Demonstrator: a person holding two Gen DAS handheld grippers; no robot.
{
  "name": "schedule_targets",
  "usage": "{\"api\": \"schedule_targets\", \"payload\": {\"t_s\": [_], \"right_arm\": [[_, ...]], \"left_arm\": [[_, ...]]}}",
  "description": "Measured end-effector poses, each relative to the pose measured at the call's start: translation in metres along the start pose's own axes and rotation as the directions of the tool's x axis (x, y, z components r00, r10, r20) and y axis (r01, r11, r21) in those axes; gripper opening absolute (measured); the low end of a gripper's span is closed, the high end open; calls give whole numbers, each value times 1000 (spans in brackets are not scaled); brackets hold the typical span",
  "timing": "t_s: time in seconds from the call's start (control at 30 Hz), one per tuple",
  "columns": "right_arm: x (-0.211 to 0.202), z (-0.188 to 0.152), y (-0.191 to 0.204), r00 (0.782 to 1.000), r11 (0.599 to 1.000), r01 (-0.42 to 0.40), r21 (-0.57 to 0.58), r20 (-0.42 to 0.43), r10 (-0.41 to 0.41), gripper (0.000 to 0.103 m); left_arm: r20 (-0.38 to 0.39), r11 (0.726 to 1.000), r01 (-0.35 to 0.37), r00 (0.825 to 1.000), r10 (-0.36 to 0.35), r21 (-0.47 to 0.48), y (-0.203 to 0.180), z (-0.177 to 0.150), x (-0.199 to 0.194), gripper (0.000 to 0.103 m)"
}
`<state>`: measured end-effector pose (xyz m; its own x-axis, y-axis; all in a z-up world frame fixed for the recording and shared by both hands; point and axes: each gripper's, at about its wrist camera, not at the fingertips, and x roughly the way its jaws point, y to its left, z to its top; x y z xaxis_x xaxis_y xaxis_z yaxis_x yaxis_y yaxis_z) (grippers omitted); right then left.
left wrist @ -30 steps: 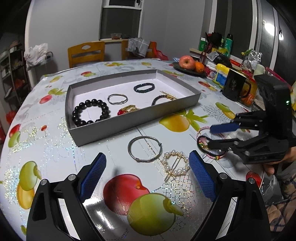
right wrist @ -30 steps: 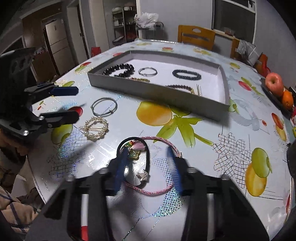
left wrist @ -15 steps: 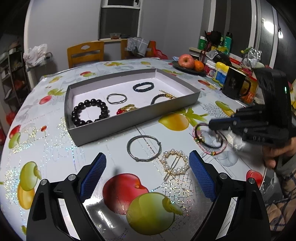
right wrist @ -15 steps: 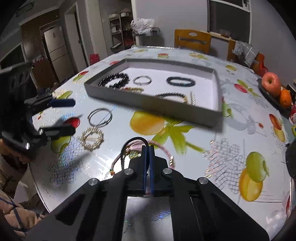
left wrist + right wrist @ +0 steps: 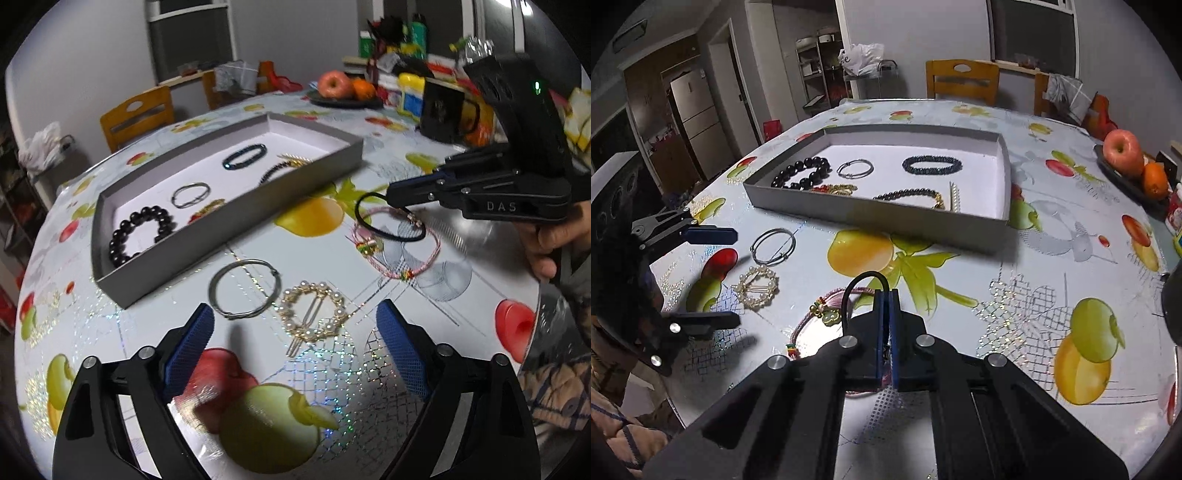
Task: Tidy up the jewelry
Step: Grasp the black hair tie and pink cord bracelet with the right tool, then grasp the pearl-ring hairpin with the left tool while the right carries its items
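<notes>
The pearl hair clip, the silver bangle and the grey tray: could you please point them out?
pearl hair clip [image 5: 314,314], left wrist view, its pearl ring.
silver bangle [image 5: 275,284], left wrist view, its right rim.
grey tray [image 5: 886,218], right wrist view, its near wall.

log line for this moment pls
right gripper: jaws shut on black hair tie | left gripper: open above pearl clip | tray: unreached

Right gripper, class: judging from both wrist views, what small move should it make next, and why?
Probably lift and carry toward the grey tray. The right gripper is shut on the black hair tie, whose loop stands up past the pads, while the pink cord bracelet lies under it on the table. A slow lift should show whether the bracelet snags.
</notes>
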<state>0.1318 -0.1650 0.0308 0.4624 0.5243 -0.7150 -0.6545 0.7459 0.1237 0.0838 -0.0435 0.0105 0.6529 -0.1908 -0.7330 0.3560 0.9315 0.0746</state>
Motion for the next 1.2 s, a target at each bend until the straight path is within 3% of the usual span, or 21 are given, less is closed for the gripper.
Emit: {"api": "schedule_targets", "payload": {"t_s": [0.27, 0.33, 0.53, 0.73, 1.2], "right_arm": [[4, -2, 2, 1000, 1000, -15, 0, -7, 15, 2], [4, -3, 2, 1000, 1000, -16, -1, -7, 16, 2], [2, -3, 2, 1000, 1000, -15, 3, 6, 15, 2], [-1, -3, 2, 1000, 1000, -12, 2, 20, 12, 2], [-28, 18, 12, 995, 1000, -1, -28, 96, 3, 2]], "left_arm": [[-28, 998, 39, 999, -40, -40, 7, 5, 11, 61], [-18, 998, 39, 999, -40, -46, 8, 5, 10, 43], [14, 991, 66, 998, -65, -119, 21, 0, 2, 42], [38, 991, 74, 997, -70, -114, 18, -2, -6, 42], [91, 991, 24, 996, -12, -132, 34, 7, -31, 42]]}}
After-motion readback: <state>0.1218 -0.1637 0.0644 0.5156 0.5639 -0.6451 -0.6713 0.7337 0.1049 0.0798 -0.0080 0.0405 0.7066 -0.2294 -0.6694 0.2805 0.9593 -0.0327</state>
